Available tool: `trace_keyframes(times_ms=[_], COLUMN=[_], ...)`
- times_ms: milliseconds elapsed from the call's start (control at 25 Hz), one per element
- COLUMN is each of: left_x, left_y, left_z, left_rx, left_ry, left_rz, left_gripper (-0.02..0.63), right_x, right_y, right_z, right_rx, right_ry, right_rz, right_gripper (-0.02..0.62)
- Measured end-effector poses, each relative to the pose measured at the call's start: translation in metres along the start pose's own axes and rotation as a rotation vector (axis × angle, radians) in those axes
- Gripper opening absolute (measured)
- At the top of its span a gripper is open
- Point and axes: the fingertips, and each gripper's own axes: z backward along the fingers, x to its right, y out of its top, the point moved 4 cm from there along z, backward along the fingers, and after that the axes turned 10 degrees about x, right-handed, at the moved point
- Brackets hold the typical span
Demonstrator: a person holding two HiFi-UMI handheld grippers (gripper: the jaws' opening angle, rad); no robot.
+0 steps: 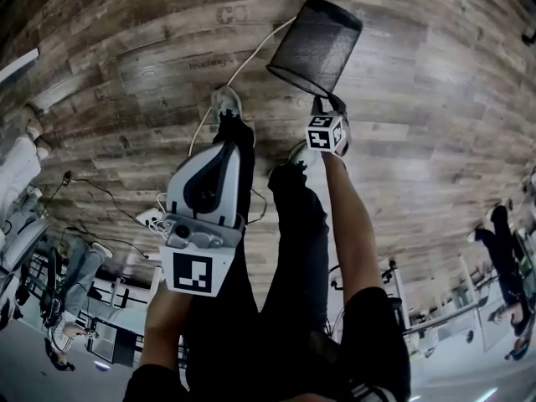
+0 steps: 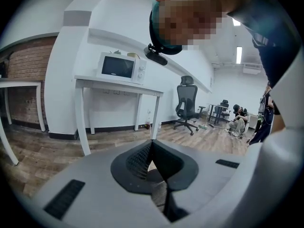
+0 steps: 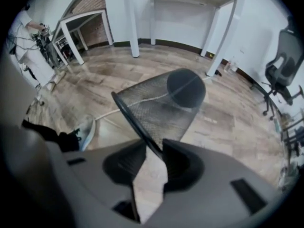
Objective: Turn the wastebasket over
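A black mesh wastebasket (image 1: 314, 44) lies tilted on the wood floor, its open mouth toward me and its closed bottom (image 3: 186, 87) pointing away. My right gripper (image 1: 323, 103) points steeply down at the near edge of its rim. In the right gripper view the rim (image 3: 135, 125) runs in between the fingertips of the right gripper (image 3: 153, 146), which are shut on it. My left gripper (image 1: 226, 145) hangs at the left, above my leg and well apart from the basket. In its own view the left gripper (image 2: 152, 145) is shut with nothing in it.
A white cable (image 1: 251, 57) trails over the floor past the basket and my shoe (image 1: 226, 103). A white table (image 2: 118, 82) with a microwave (image 2: 121, 68) and an office chair (image 2: 186, 103) stand farther off. White table legs (image 3: 130, 23) rise behind the basket.
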Motion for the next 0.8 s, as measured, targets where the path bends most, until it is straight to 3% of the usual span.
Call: trace_keyframes(times_ms=[280,800], left_x=[0.000,-0.005], left_y=[0.002,0.011], left_z=[0.004,-0.001], left_rx=[-0.007,-0.013], left_ry=[0.005,0.015], left_rz=[0.017,0.025], left_gripper=[0.035,0.035], right_x=[0.002,0.029], right_y=[0.021,0.080], right_z=[0.009,0.041], right_rx=[0.027,0.103], right_ry=[0.045,0.106], right_rz=[0.047,-0.086], right_gripper=[0.087,0.055])
